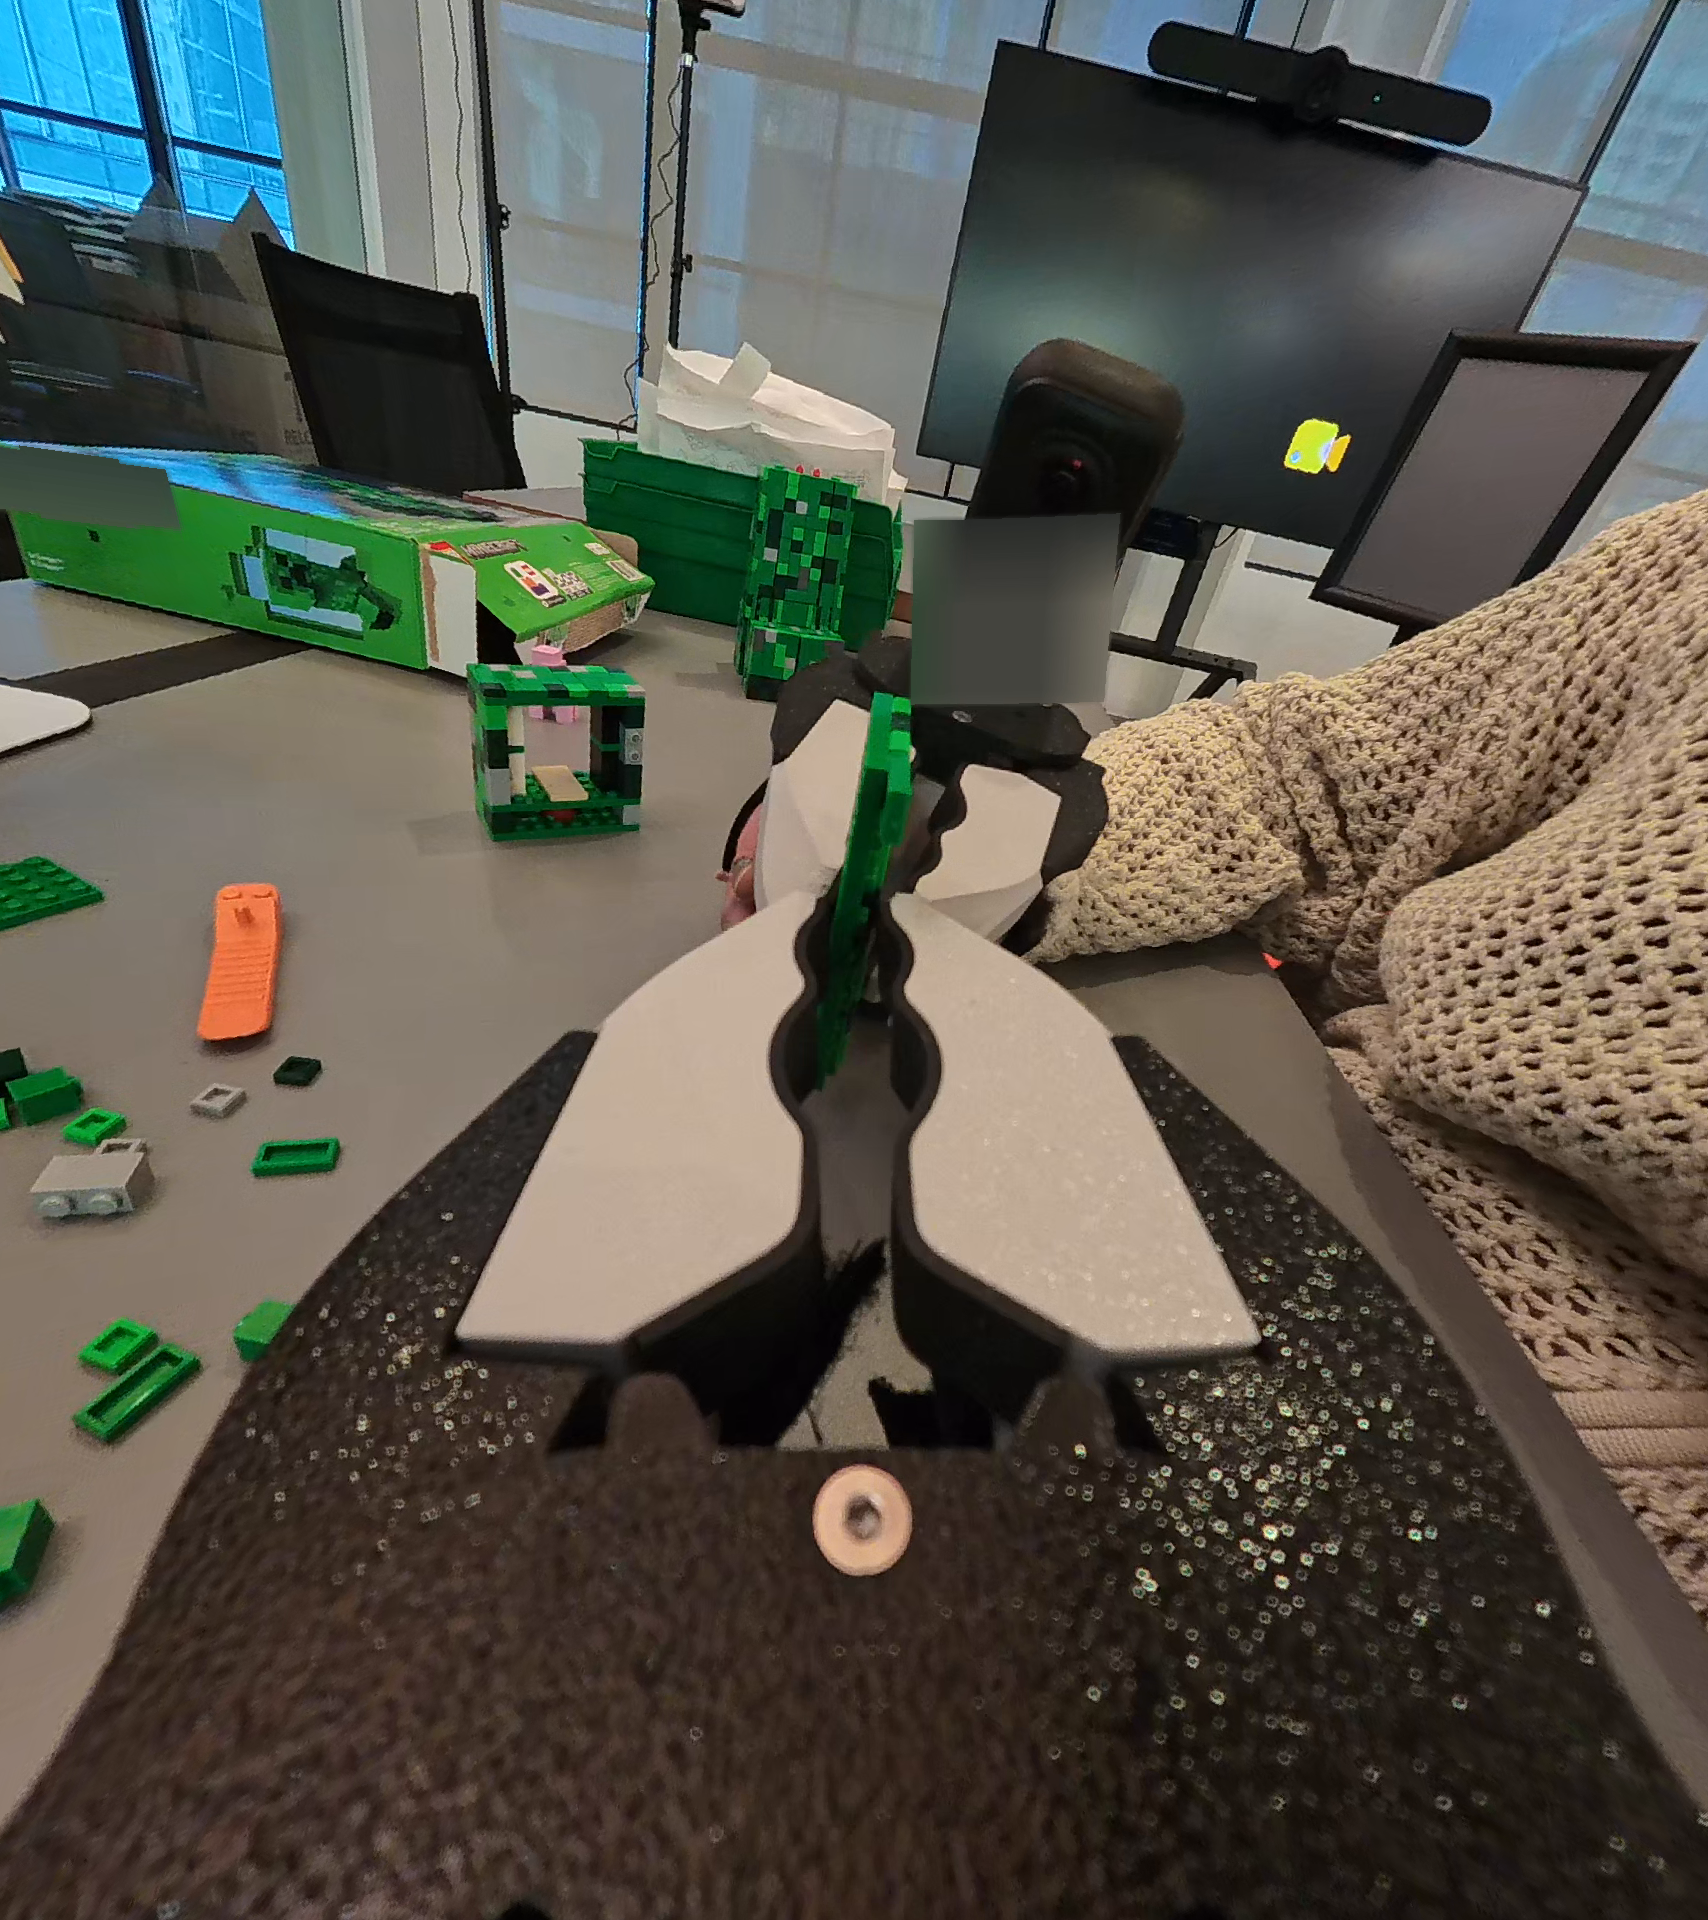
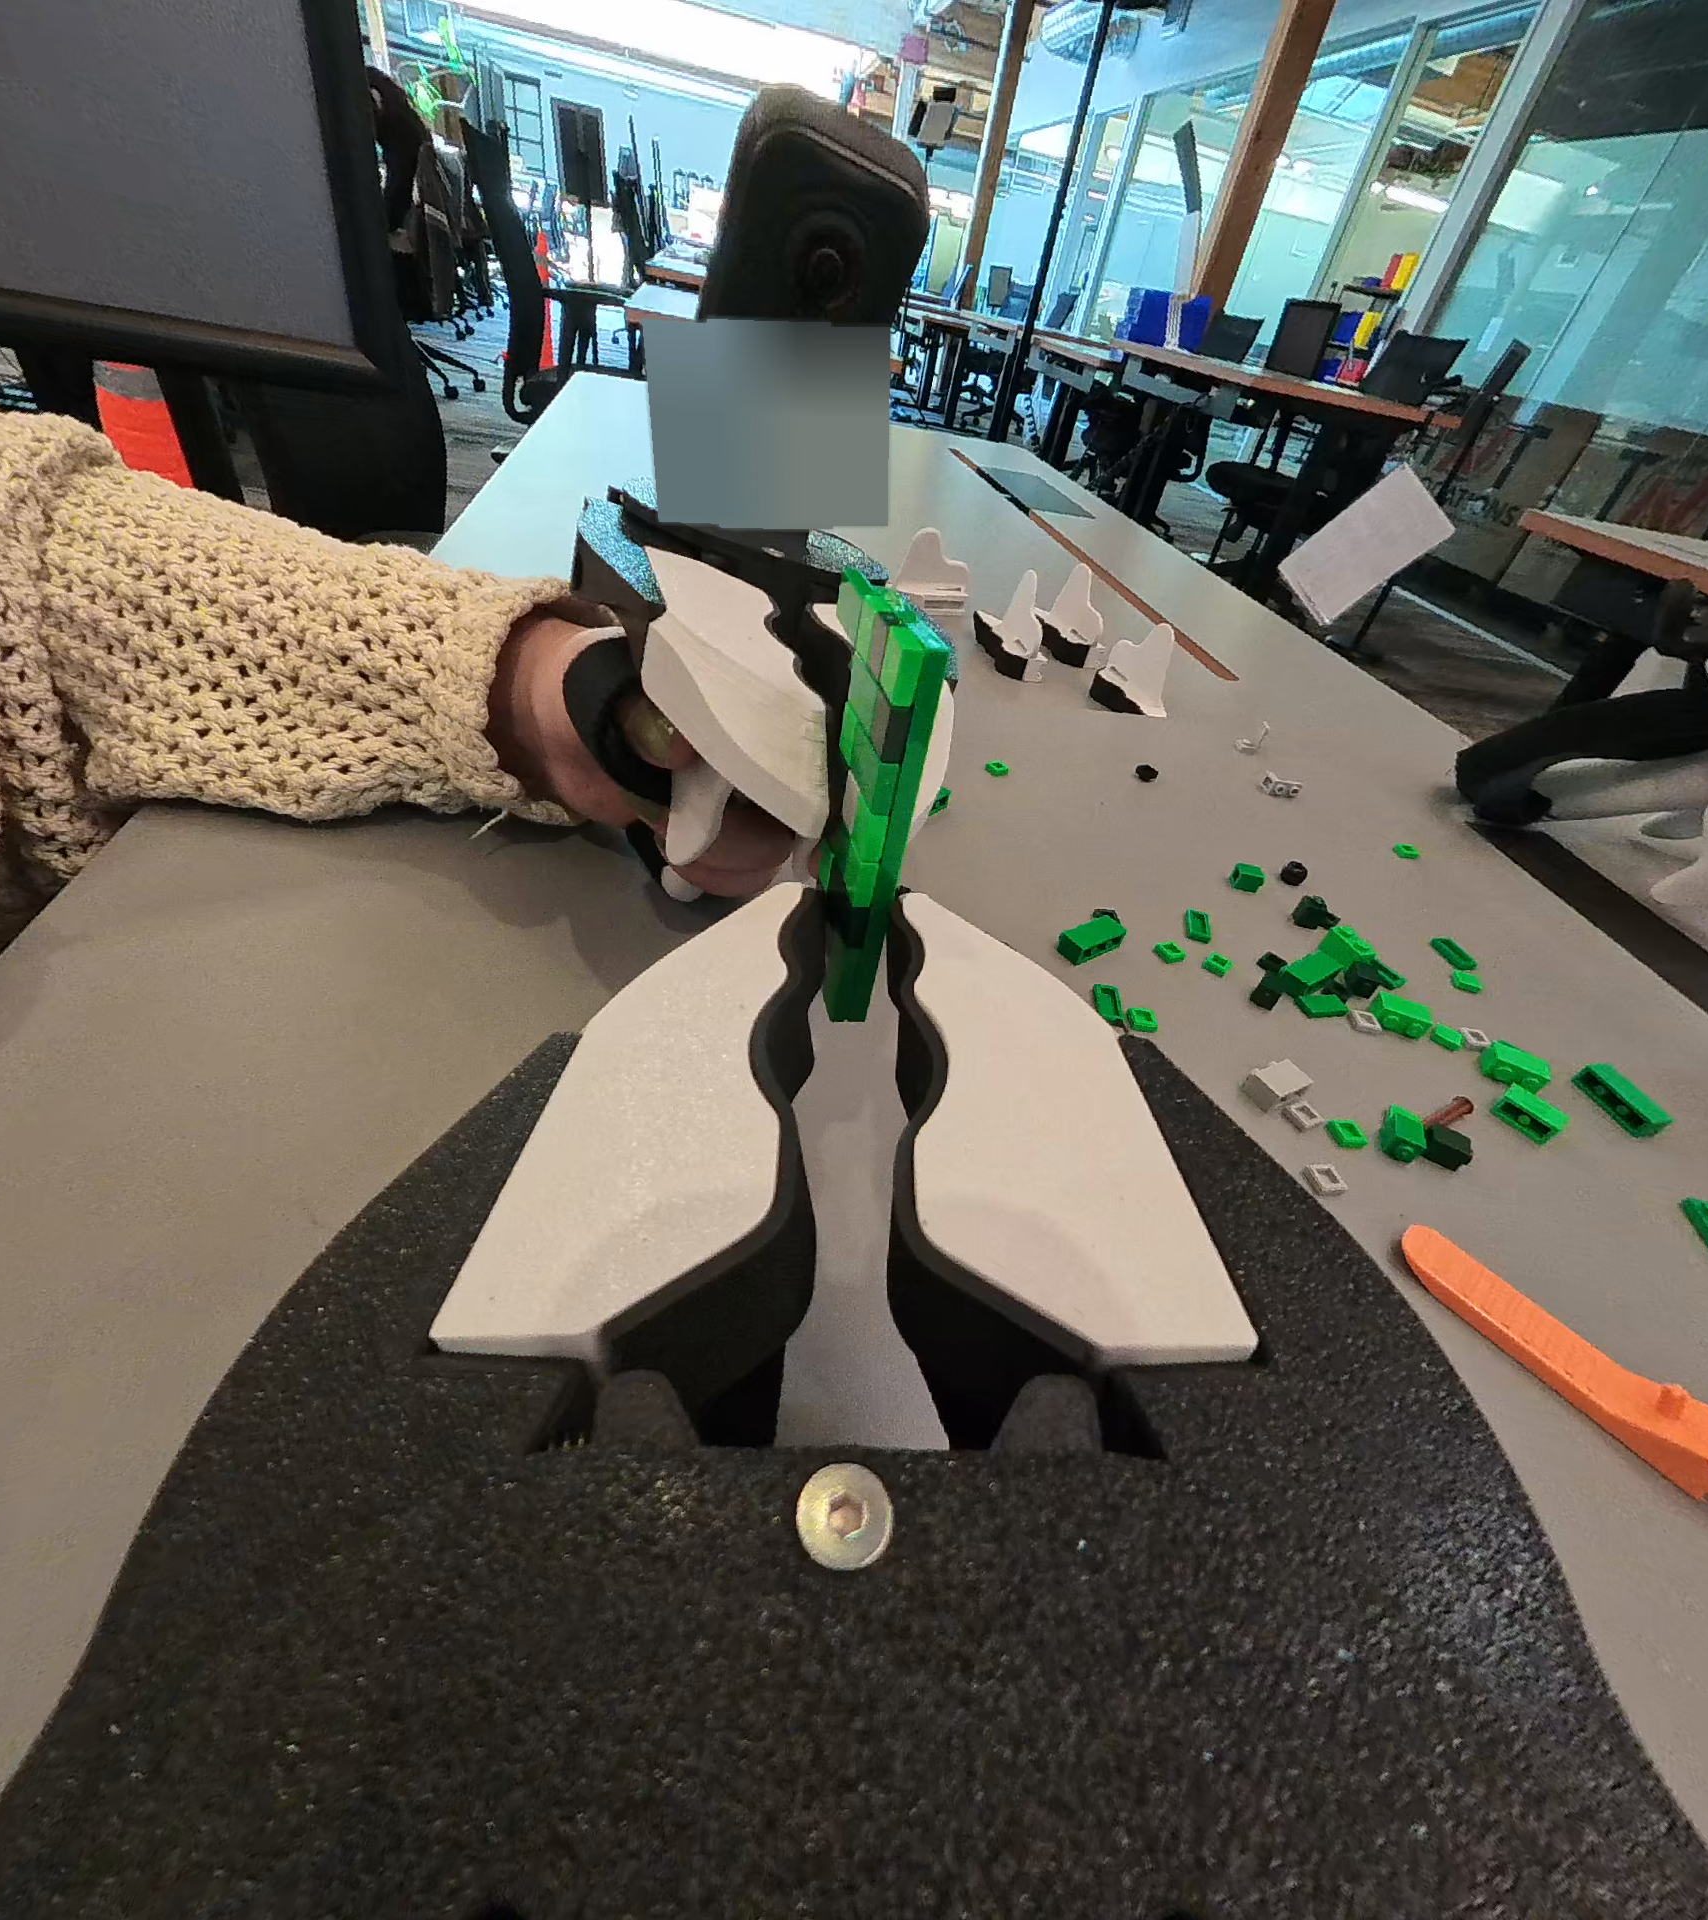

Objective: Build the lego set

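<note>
Mid-assembly: the left gripper [image 1: 855, 935] and right gripper [image 2: 845, 940], facing tip to tip above the table [image 2: 310, 987], both pinch one upright green panel [image 2: 876, 790]; loose bricks [image 2: 1349, 987] lie at 3 o'clock. Next likely needs seating it squarely on the build.

Green plate panel [image 1: 865, 883] upright, edge-on, above table.

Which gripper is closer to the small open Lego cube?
Right. The right gripper sits beside the cube; the left gripper is farther back, both clamping the green panel.
</note>
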Demonstrator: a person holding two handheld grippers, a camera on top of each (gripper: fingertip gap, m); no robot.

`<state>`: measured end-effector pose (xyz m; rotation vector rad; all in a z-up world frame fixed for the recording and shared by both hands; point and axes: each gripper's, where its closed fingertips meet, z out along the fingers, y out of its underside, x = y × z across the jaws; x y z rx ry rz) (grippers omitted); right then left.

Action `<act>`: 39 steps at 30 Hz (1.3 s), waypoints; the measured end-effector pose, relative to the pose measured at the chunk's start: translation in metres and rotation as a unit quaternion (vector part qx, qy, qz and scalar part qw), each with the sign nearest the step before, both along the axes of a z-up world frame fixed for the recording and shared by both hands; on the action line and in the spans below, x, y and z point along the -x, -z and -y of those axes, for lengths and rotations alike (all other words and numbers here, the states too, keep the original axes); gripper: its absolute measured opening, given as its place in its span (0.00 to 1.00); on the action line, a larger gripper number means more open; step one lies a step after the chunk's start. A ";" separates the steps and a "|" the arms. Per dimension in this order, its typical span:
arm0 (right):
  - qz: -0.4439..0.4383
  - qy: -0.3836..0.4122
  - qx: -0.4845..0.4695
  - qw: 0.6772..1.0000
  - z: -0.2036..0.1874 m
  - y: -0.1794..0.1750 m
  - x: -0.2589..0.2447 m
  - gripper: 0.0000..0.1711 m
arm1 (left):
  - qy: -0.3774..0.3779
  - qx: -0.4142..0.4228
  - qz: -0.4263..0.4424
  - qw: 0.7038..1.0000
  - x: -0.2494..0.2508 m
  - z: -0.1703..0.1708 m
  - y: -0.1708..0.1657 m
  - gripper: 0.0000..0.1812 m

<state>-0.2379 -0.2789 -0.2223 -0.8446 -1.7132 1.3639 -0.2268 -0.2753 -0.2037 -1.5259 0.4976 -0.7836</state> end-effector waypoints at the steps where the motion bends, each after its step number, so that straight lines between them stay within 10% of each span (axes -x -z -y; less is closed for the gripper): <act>1: 0.000 0.000 0.000 1.000 0.000 0.000 0.000 0.06 | 0.000 0.000 0.000 1.000 0.000 0.000 0.000 0.04; 39: -0.009 0.002 -0.006 1.000 0.000 -0.001 -0.001 0.05 | 0.000 -0.001 0.000 1.000 0.000 0.000 0.000 0.05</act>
